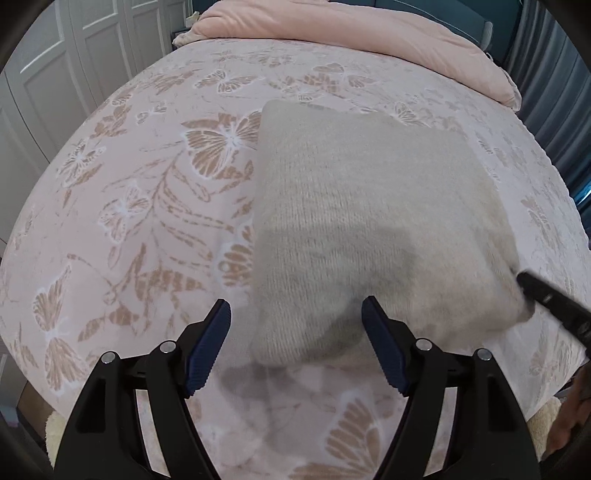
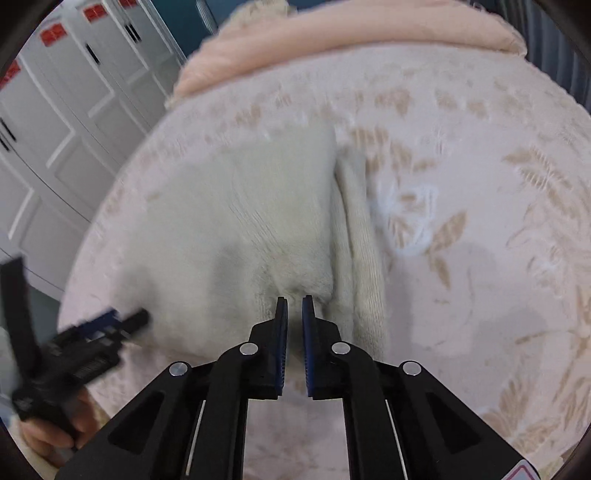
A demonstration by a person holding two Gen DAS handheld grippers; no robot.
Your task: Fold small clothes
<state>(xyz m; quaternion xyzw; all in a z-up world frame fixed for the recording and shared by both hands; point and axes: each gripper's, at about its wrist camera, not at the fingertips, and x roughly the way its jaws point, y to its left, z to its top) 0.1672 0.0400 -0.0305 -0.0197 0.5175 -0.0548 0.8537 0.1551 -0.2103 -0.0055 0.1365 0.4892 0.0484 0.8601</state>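
Now the left gripper [image 1: 295,314] is wide apart over the folded cream sweater [image 1: 369,221]; the right gripper [image 2: 294,304] pinches its corner on the butterfly bedspread [image 1: 129,221].

The folded garment [image 1: 369,221] lies on the bed [image 1: 129,221], ahead of my left gripper [image 1: 295,314]. My right gripper [image 2: 294,306] sits at the garment's near right corner. A duvet [image 1: 351,29] lies behind the garment, wardrobe doors [image 2: 55,129] left of the bed.
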